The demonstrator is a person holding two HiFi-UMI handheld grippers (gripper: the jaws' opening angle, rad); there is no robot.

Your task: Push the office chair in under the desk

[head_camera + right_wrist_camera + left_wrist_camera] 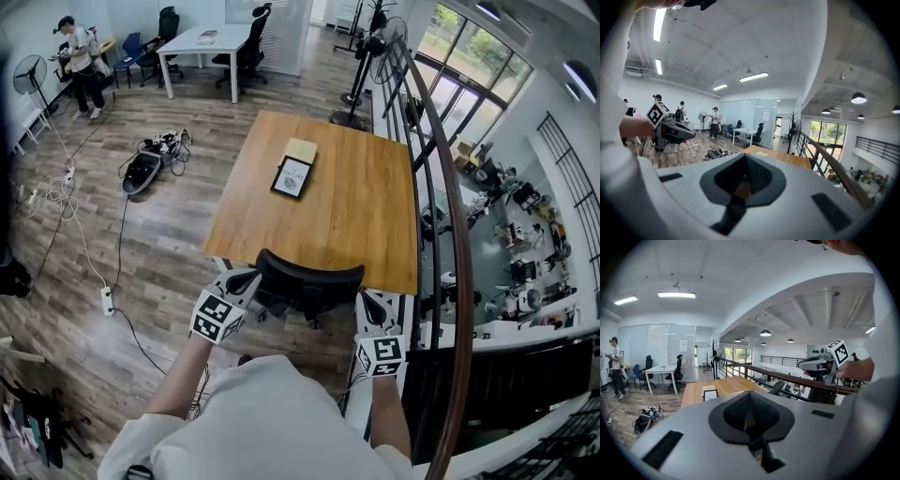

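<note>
Both the left hand-held gripper (pixel 242 279) and the right hand-held gripper (pixel 372 300), jaws pressed together on nothing, flank the backrest of the office chair (pixel 309 277), which stands at the near edge of the counter (pixel 366 220), seemingly partly under it. An uneven shove could swivel the chair or bang its backrest into the counter, jolting the framed card (pixel 292 176); the wooden floor (pixel 159 253) carries loose cables (pixel 56 202) well to the left

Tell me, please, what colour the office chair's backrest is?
The office chair's backrest is black; the head view shows it best.
</note>
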